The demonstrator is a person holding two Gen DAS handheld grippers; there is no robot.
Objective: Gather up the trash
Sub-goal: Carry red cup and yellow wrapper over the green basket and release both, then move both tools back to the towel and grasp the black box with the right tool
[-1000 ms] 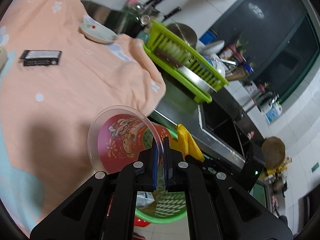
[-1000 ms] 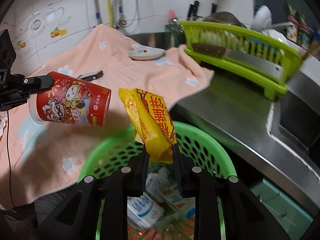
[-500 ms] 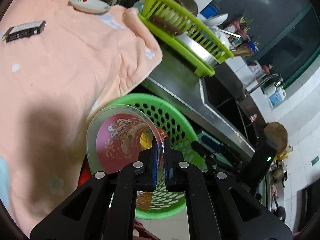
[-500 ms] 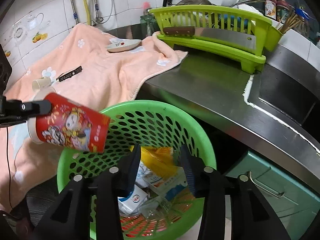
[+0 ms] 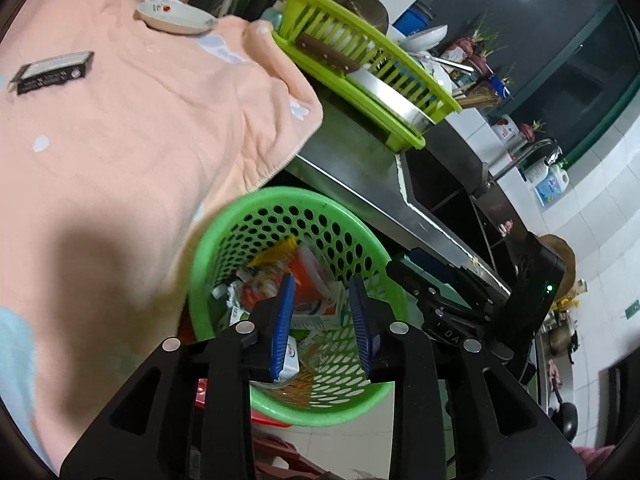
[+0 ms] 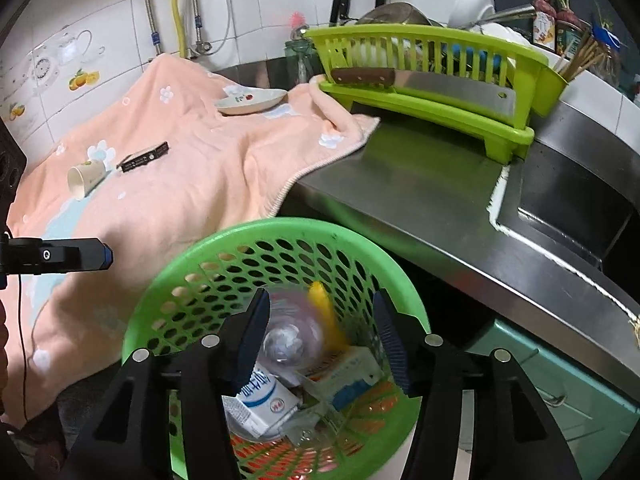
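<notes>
A green perforated basket (image 5: 224,232) (image 6: 168,280) stands below the counter edge with trash in it. My left gripper (image 5: 320,292) hangs over it with its jaws opening and nothing pressed between the pads. The red printed cup (image 5: 308,280) (image 6: 288,336) is a blur inside the basket, free of the pads. A yellow snack wrapper (image 5: 276,252) (image 6: 324,312) lies in there too. My right gripper (image 6: 322,332) also hovers above the basket, jaws opening, empty. One left finger (image 6: 80,255) shows at the left edge of the right wrist view.
On the peach cloth (image 6: 192,184) lie a tipped paper cup (image 6: 86,174), a black box (image 6: 144,158) (image 5: 52,72) and a shallow dish (image 6: 252,102). A green dish rack (image 6: 432,80) with a cleaver stands on the steel counter (image 6: 400,200), beside a sink (image 6: 580,208).
The left jaws parted and let the red cup drop into the basket. The right jaws spread wider, and the yellow wrapper they released now lies in the basket.
</notes>
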